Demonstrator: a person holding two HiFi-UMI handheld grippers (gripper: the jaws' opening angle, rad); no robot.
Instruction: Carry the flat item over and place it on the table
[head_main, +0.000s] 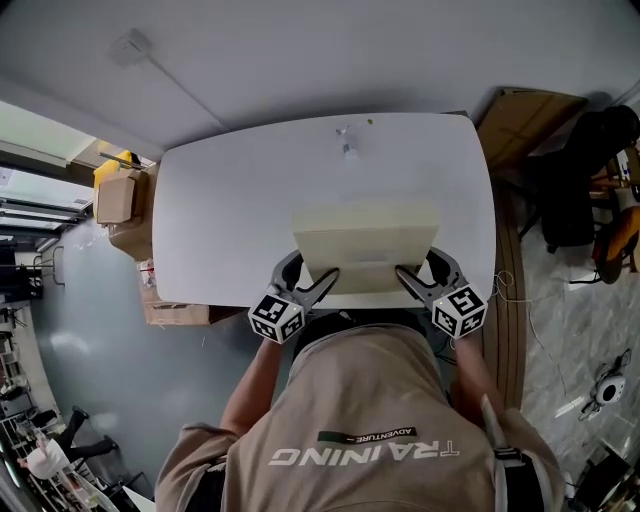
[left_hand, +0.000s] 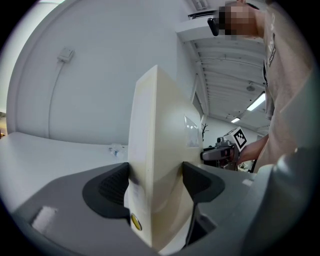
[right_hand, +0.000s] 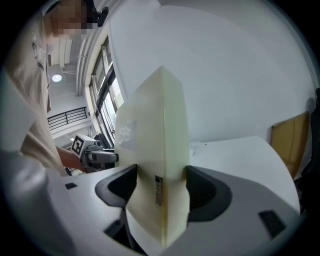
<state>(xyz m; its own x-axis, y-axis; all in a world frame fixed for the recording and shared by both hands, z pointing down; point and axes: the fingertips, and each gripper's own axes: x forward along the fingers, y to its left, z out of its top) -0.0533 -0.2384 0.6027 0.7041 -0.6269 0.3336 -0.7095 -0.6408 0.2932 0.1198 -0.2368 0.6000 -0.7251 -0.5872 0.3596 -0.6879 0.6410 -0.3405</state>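
Note:
A flat cream-coloured box (head_main: 366, 248) hangs over the near edge of the white table (head_main: 230, 220), held from both sides. My left gripper (head_main: 322, 284) is shut on its near left corner and my right gripper (head_main: 409, 282) is shut on its near right corner. In the left gripper view the flat box (left_hand: 155, 165) stands edge-on between the dark jaws, with the right gripper (left_hand: 222, 152) visible beyond it. In the right gripper view the flat box (right_hand: 157, 170) is clamped the same way, and the left gripper (right_hand: 92, 154) shows past it.
A small clear plastic object (head_main: 347, 143) lies near the table's far edge. Cardboard boxes (head_main: 120, 200) stand left of the table, and a brown board (head_main: 525, 120) leans at the right. Dark chairs (head_main: 585, 180) sit at the far right. A wall outlet (head_main: 130, 46) with a cable is on the wall behind.

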